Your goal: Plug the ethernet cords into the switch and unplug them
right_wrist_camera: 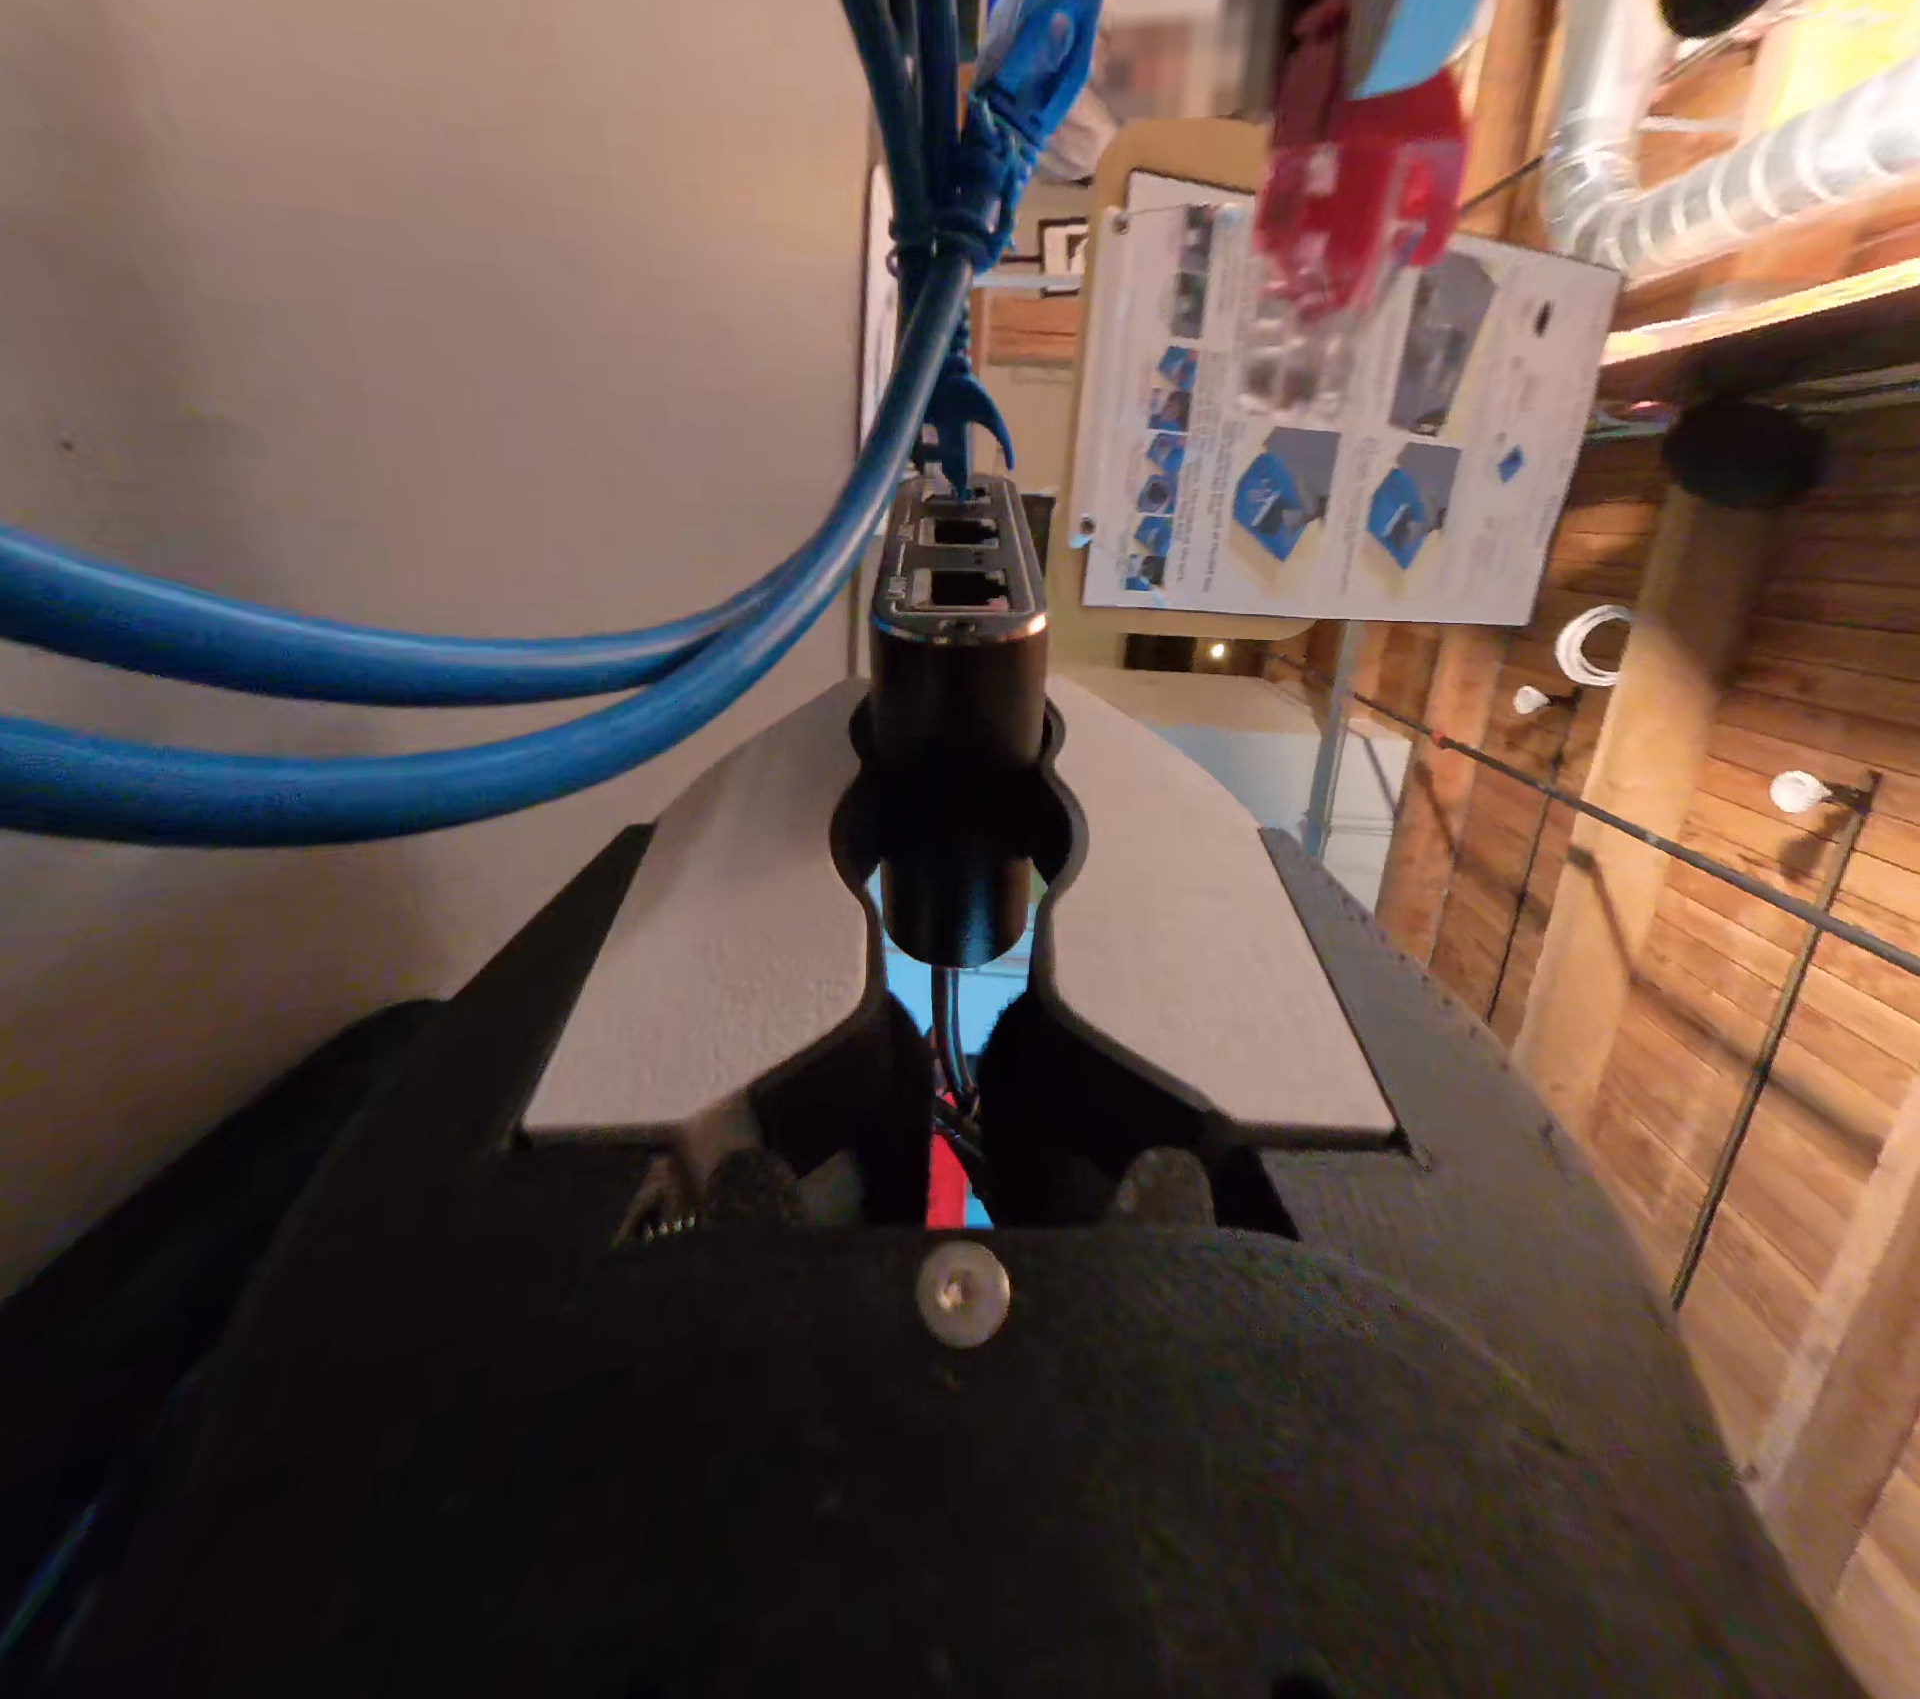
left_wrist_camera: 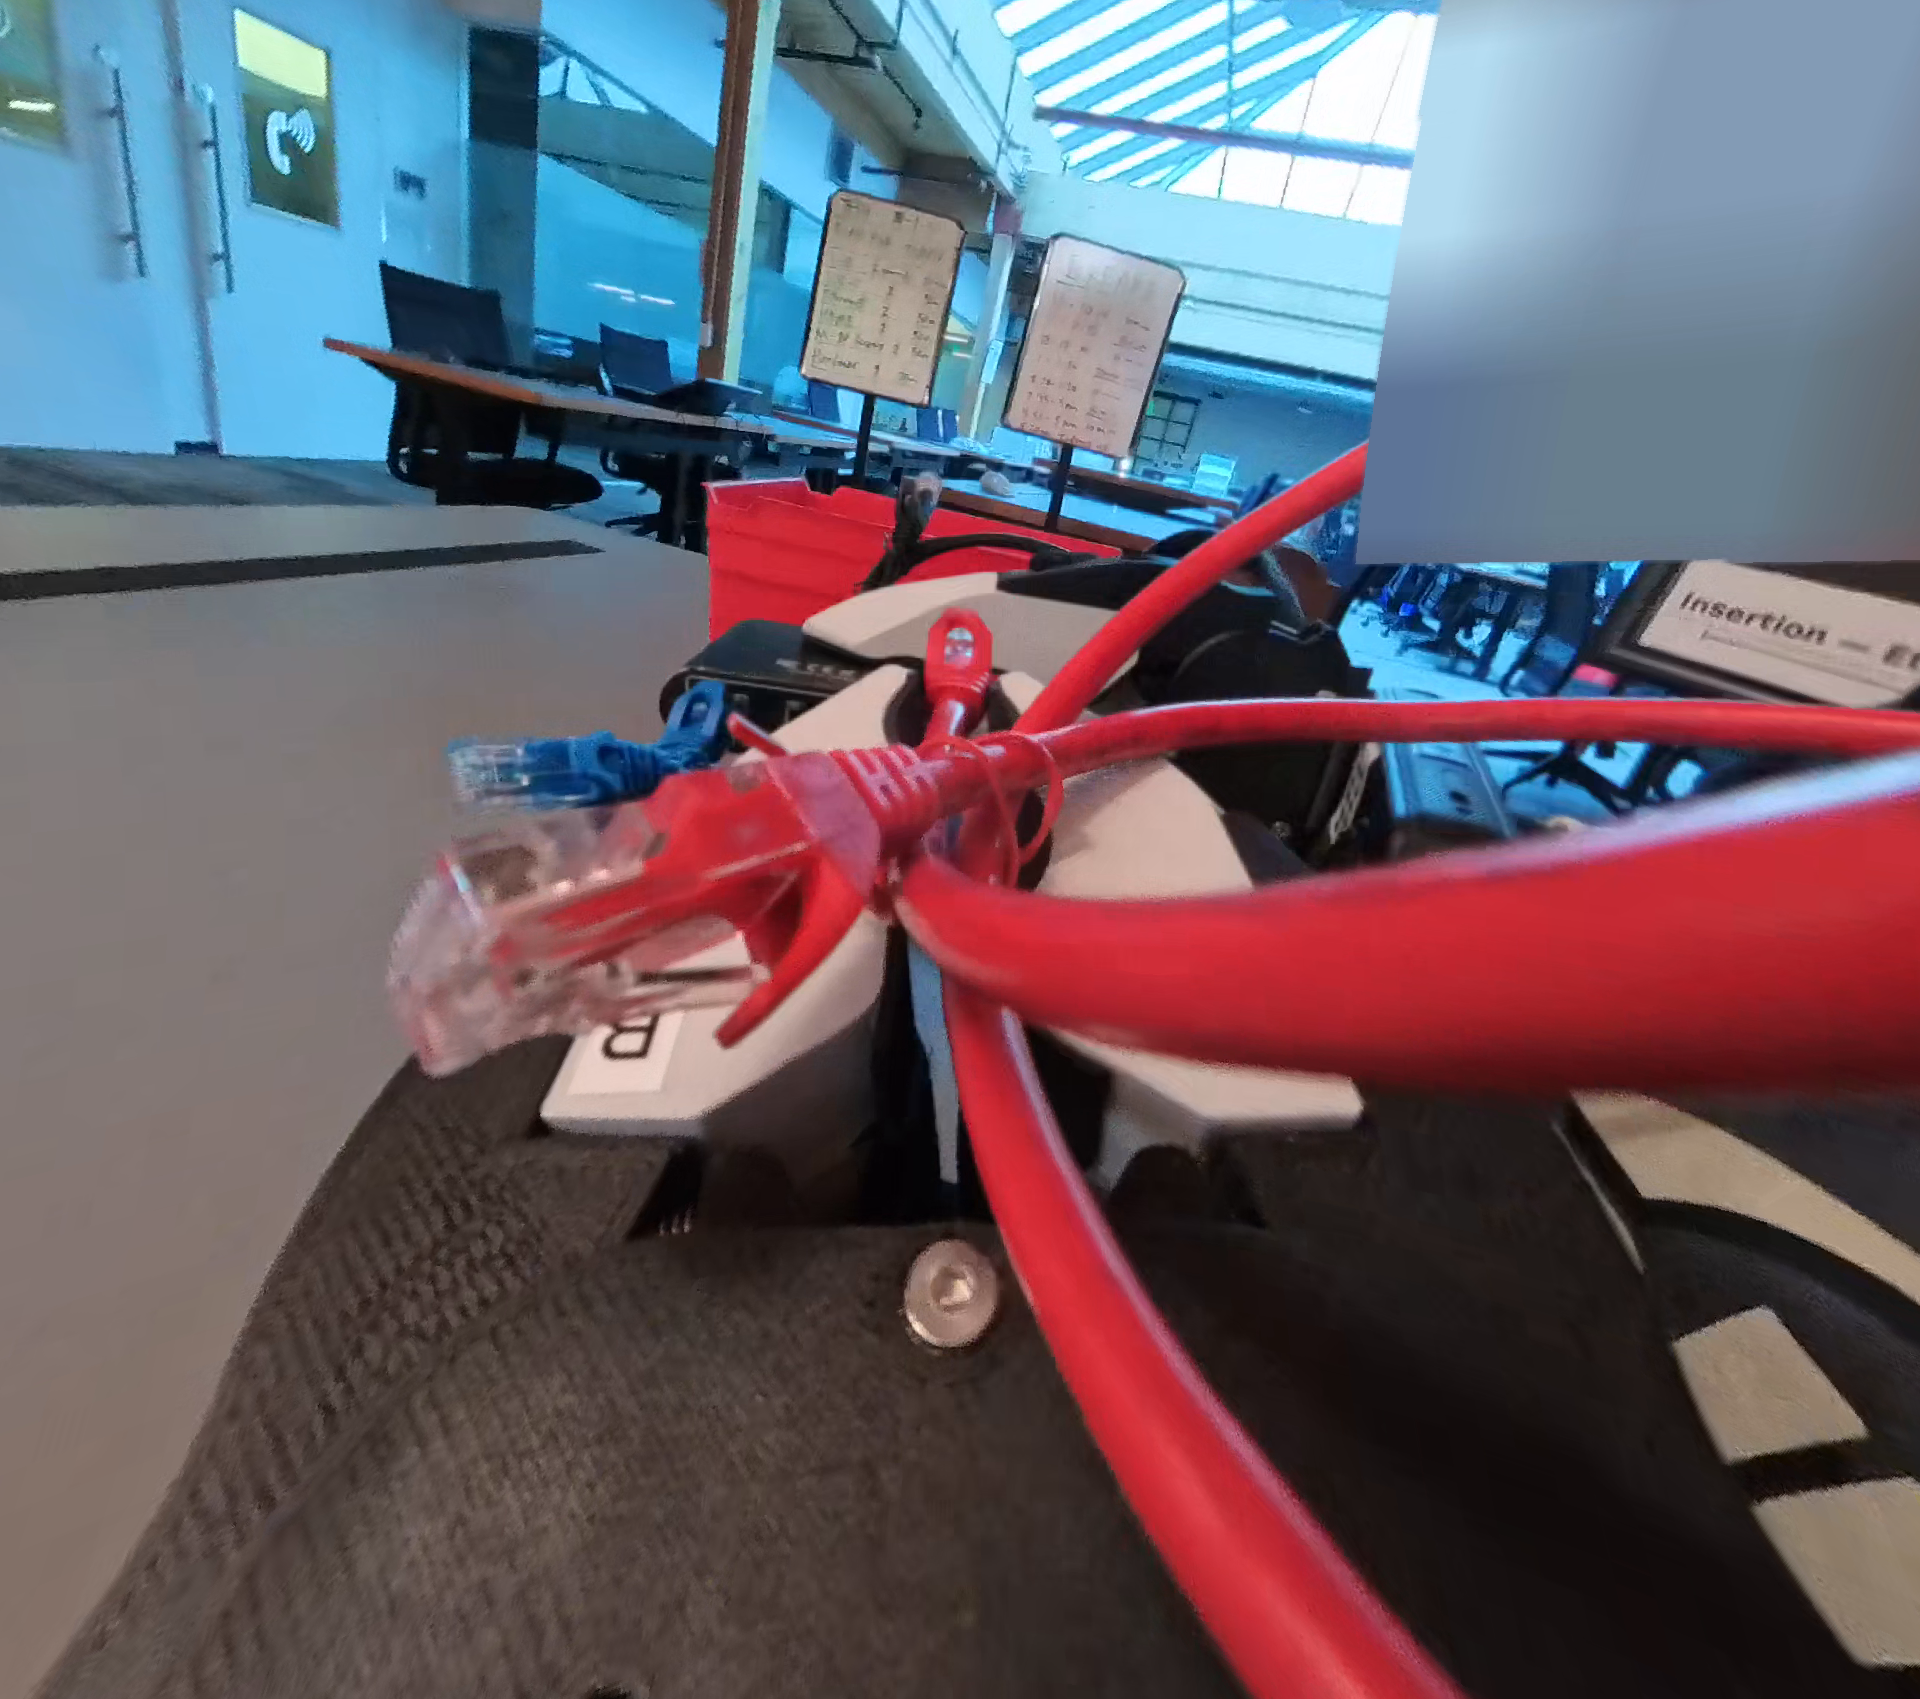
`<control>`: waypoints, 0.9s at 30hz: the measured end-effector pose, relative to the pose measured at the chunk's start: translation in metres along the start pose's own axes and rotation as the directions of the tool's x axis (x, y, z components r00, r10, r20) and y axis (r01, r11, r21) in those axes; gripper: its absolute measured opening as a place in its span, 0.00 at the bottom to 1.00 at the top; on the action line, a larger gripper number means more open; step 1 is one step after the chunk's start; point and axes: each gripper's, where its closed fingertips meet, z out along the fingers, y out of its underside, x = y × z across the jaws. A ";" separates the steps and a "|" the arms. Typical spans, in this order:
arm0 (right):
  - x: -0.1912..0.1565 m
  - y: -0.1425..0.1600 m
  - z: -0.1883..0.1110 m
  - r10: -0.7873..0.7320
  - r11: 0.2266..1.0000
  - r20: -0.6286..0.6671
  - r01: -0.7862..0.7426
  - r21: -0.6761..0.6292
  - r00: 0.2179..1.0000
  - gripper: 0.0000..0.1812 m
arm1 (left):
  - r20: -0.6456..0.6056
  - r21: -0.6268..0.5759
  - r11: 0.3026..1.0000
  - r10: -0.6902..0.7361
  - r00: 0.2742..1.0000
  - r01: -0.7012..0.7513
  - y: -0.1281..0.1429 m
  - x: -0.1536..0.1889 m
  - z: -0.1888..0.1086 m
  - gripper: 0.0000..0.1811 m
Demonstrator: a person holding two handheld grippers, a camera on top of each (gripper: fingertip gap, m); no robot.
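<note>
My left gripper (left_wrist_camera: 940, 776) is shut on a bundled red ethernet cord (left_wrist_camera: 1351, 943). Its clear-tipped plug (left_wrist_camera: 540, 922) sticks out to the left, and a second red plug (left_wrist_camera: 961, 652) stands up behind the fingers. My right gripper (right_wrist_camera: 956, 714) is shut on the black switch (right_wrist_camera: 956, 766), which also shows in the left wrist view (left_wrist_camera: 748, 662). A blue cord (right_wrist_camera: 416, 662) has one plug (right_wrist_camera: 961, 454) in the switch's far port. Its other plug (right_wrist_camera: 1039, 28) hangs free. The nearer ports are empty. The left gripper's red plug (right_wrist_camera: 1351, 215) shows blurred beyond the switch.
A grey table (left_wrist_camera: 260, 766) lies to the left, with a red bin (left_wrist_camera: 790, 548) behind the switch. A printed instruction sheet (right_wrist_camera: 1340, 423) and a white card (left_wrist_camera: 1787, 631) stand nearby. Two whiteboards (left_wrist_camera: 883, 299) and desks are farther back. The left gripper's tips are roughly 10 centimetres from the right gripper's.
</note>
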 end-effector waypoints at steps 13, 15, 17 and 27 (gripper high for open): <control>0.030 -0.020 -0.021 -0.007 0.997 -0.135 0.017 0.070 0.991 0.14 | 0.005 -0.061 0.984 0.169 0.986 -0.168 0.007 0.010 0.002 0.08; 0.029 -0.021 -0.021 -0.010 0.997 -0.134 0.021 0.075 0.991 0.13 | -0.002 -0.077 0.979 0.187 0.982 -0.186 0.010 0.012 0.003 0.06; 0.029 -0.023 -0.022 -0.011 0.997 -0.134 0.022 0.080 0.991 0.13 | 0.005 -0.079 0.975 0.206 0.978 -0.205 0.010 0.012 0.003 0.06; 0.028 -0.032 -0.027 0.052 0.990 -0.071 -0.042 0.136 0.996 0.13 | -0.033 -0.063 0.983 0.171 0.985 -0.173 0.008 0.016 0.001 0.06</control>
